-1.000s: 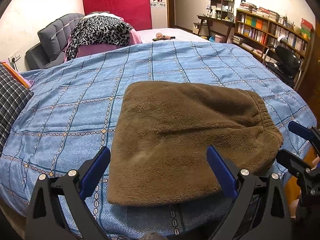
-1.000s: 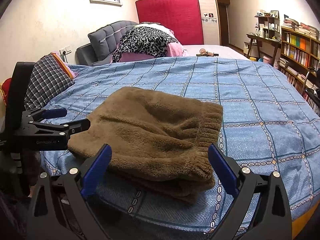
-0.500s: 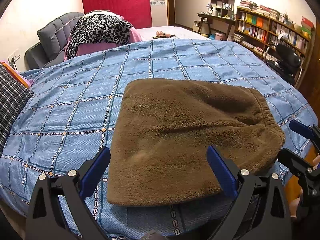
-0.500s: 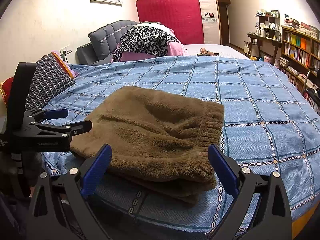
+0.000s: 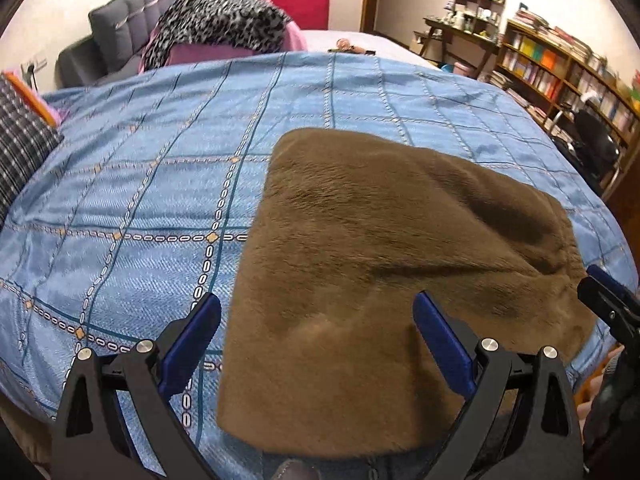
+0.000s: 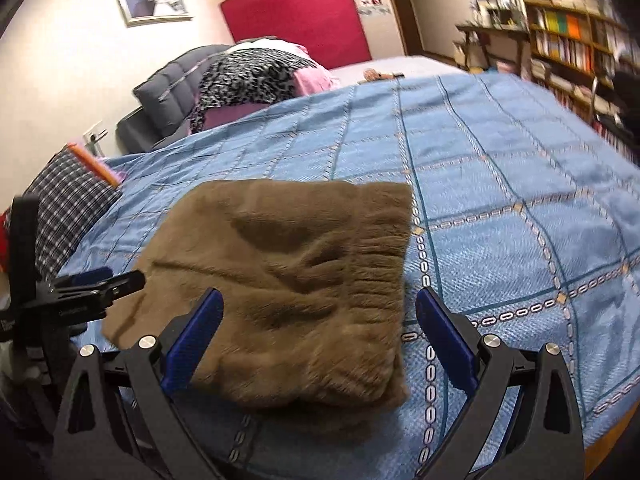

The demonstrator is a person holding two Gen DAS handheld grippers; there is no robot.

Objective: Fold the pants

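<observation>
The brown fleece pants point(image 5: 380, 280) lie folded into a thick rectangle on the blue checked bedspread point(image 5: 160, 184), near the bed's front edge. In the right wrist view the pants point(image 6: 288, 280) show their ribbed elastic waistband on the right side. My left gripper point(image 5: 316, 336) is open and empty, hovering over the pants' near left part. My right gripper point(image 6: 320, 328) is open and empty, just above the pants' near waistband corner. The left gripper also shows in the right wrist view point(image 6: 100, 280) beside the pants' left edge.
A plaid pillow point(image 6: 68, 208) lies at the bed's left. A leopard-print blanket point(image 5: 220, 24) is draped over a grey headboard at the back. Bookshelves point(image 5: 560, 68) and a dark chair point(image 5: 592, 140) stand at the right. The bed's edge drops off just below the pants.
Both grippers have moved forward and tilted down over the folded pants, which now look larger. The pants have not moved. Both stay open.
</observation>
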